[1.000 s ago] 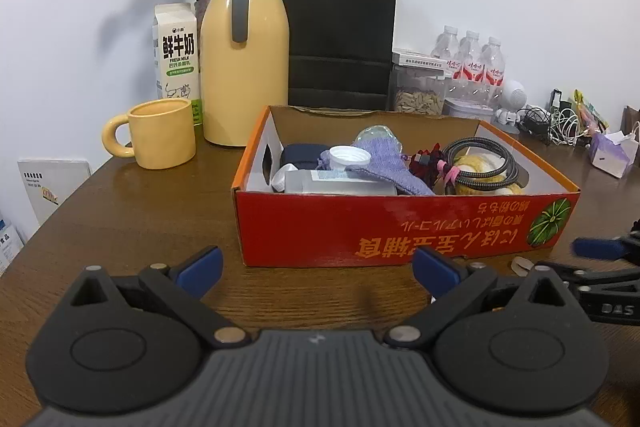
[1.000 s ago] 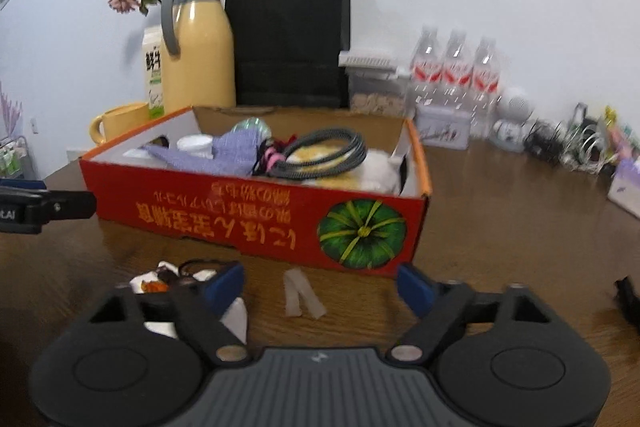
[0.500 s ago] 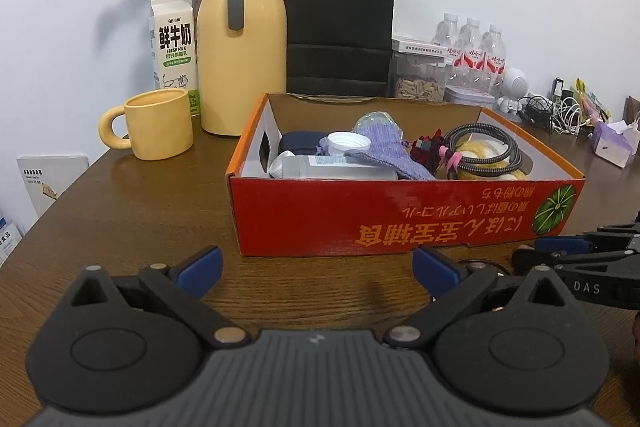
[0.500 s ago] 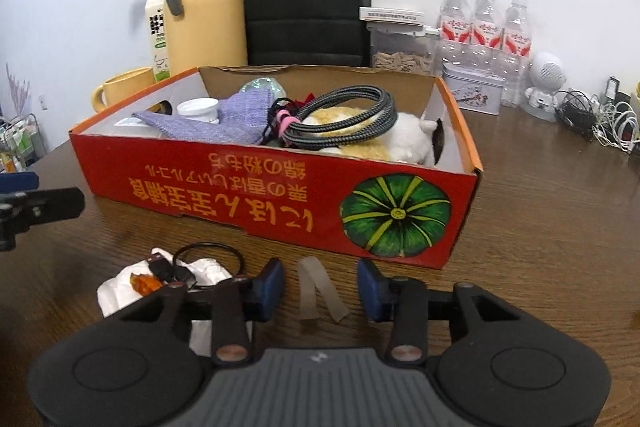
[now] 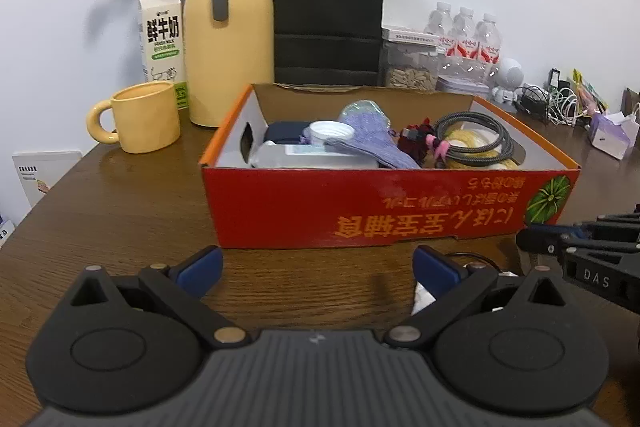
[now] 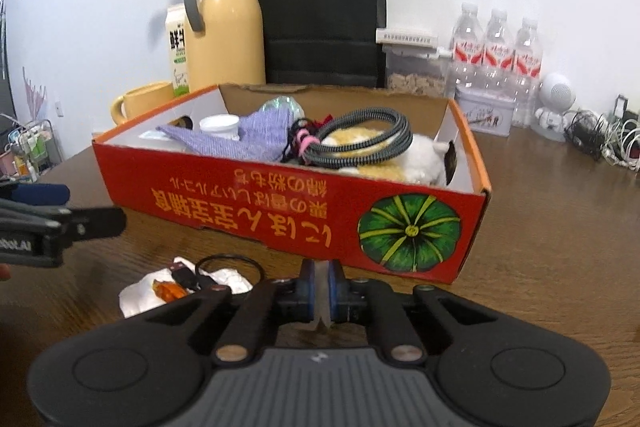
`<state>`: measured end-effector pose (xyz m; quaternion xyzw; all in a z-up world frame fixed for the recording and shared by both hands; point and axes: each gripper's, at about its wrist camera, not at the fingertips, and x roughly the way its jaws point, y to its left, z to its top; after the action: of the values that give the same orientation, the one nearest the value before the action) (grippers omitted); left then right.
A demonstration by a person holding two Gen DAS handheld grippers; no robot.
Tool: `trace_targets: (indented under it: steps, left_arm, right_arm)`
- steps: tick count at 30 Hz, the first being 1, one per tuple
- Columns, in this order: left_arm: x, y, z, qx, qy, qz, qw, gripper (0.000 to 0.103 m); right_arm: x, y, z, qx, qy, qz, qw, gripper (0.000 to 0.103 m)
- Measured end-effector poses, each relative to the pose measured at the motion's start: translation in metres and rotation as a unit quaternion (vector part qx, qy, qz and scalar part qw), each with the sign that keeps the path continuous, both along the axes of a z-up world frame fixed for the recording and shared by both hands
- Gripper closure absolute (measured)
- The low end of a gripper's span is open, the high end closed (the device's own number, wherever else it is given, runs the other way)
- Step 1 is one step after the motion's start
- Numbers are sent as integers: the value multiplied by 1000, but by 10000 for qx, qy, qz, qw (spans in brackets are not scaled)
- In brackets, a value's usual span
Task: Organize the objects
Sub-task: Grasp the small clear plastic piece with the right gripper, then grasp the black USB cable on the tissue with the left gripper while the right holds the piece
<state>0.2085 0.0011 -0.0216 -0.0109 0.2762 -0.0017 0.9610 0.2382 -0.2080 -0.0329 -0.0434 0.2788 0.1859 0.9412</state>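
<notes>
Our right claw (image 6: pixel 321 291) is pressed together on a pale translucent strip of tape-like material (image 6: pixel 321 301), low over the brown wooden table (image 6: pixel 540 247) and just in front of the red cardboard box with a green pumpkin print (image 6: pixel 304 215). Our left claw (image 5: pixel 318 269) hangs spread wide with nothing between its blue pads, facing the same box's long front wall. The box blocks the way ahead of both claws; inside it lie a coiled grey braided cable (image 6: pixel 360 139), a purple knitted cloth (image 6: pixel 248 135), a white round lid (image 6: pixel 219 125) and a white-and-yellow plush toy (image 6: pixel 400 159). To the left of our right claw, a crumpled white tissue (image 6: pixel 140 297) rests on the table with a small black USB plug and thin black cord loop (image 6: pixel 188 273) on it. Behind the box stand a tall yellow thermos jug (image 5: pixel 230 47), a yellow mug (image 5: pixel 146 117), a white milk carton (image 5: pixel 162 39), a black paper bag (image 5: pixel 326 11) and three clear water bottles (image 6: pixel 498 47).
</notes>
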Motion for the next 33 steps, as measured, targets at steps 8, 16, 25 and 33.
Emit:
trace_targets:
  steps: [8, 16, 25, 33]
  left_arm:
    - [4, -24, -3, -16, 169, -360, 9992, 0]
    - [14, -51, -10, 73, 422, -641, 9970, 0]
    - [23, -64, -12, -79, 478, -708, 9963, 1]
    - [23, -68, -18, -169, 649, -890, 9938, 40]
  right_arm:
    - [-18, -8, 16, 147, -633, -139, 9978, 97]
    - [-24, -17, 24, 337, -849, -138, 9957, 97]
    - [-30, -15, 26, 313, -983, -66, 9946, 97]
    - [-33, -14, 26, 288, -1015, -28, 9944, 97]
